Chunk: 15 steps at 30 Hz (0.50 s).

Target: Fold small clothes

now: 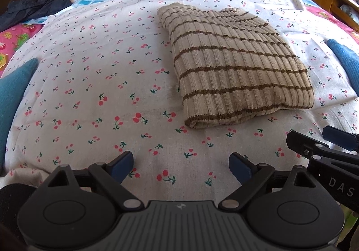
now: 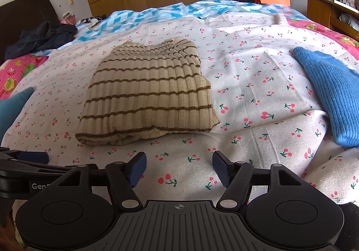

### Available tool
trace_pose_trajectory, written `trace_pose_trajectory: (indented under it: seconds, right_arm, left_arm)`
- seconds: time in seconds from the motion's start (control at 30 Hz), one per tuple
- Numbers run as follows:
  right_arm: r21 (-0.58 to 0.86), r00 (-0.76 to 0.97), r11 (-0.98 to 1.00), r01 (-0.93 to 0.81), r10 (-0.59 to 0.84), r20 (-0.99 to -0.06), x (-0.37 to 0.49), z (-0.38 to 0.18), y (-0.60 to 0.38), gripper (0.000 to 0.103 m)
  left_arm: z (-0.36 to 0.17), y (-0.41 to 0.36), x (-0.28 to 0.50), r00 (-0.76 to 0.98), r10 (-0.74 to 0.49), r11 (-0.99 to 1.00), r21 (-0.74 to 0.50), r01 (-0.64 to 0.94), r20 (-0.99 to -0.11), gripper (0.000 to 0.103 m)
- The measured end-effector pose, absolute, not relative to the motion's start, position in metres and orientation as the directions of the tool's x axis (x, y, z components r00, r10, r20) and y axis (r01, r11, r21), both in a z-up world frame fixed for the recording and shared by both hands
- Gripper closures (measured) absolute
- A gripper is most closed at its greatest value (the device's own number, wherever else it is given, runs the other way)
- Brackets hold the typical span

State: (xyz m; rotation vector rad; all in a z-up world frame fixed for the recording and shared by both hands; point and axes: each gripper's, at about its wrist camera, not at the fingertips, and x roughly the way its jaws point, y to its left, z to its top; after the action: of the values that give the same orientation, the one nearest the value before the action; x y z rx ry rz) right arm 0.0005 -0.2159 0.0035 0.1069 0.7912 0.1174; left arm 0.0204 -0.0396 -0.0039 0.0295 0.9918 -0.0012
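Striped sweater (image 2: 148, 94) on cherry-print bedsheet (image 2: 246, 139)

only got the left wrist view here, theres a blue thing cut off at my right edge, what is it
Observer: A blue knit garment, lying unfolded on the cherry-print sheet, to the right of the folded striped sweater.
Operator: touching the sweater
Observer: No, bare sheet shows between them.
Operator: right gripper holding anything
Observer: No. The right gripper is open and empty, its fingertips short of the sweater's near edge.

White letters "DAS" stand on the right hand-held gripper (image 1: 323, 139); "Gen" on the left hand-held gripper (image 2: 24, 158).
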Motion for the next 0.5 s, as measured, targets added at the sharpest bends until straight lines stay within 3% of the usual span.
trace_pose_trajectory:
  seconds: [0.5]
  right_arm:
    - [0.142,0.685,0.988,-0.067,0.149,-0.713,0.003,0.0022,-0.2164,0.036]
  left_arm:
    - [-0.0046,-0.0387,0.02,0.515,0.029,1.0,0.025,-0.015,-0.857,0.006]
